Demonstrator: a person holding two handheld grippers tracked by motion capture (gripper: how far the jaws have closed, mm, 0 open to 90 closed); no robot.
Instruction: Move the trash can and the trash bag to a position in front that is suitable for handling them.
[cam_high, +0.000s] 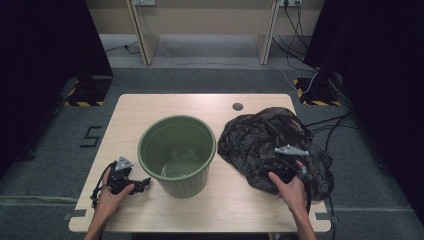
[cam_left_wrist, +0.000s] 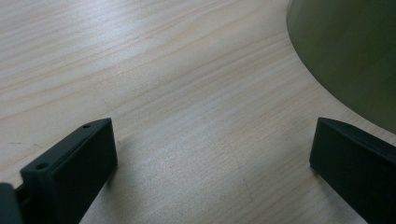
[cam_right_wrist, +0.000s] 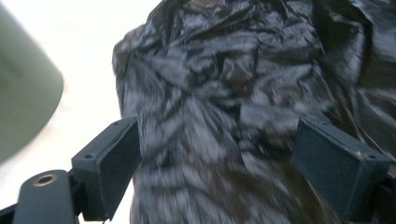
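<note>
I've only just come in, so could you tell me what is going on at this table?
A person at a wooden table holds a gripper in each hand. The right gripper hangs open over a crumpled black bag lying on the table's right side, its jaws wide on either side of the plastic but not pinching it. The left gripper is open too, low over bare wood beside a green bin that stands upright in the middle. The bin has no bag in it yet.
</note>
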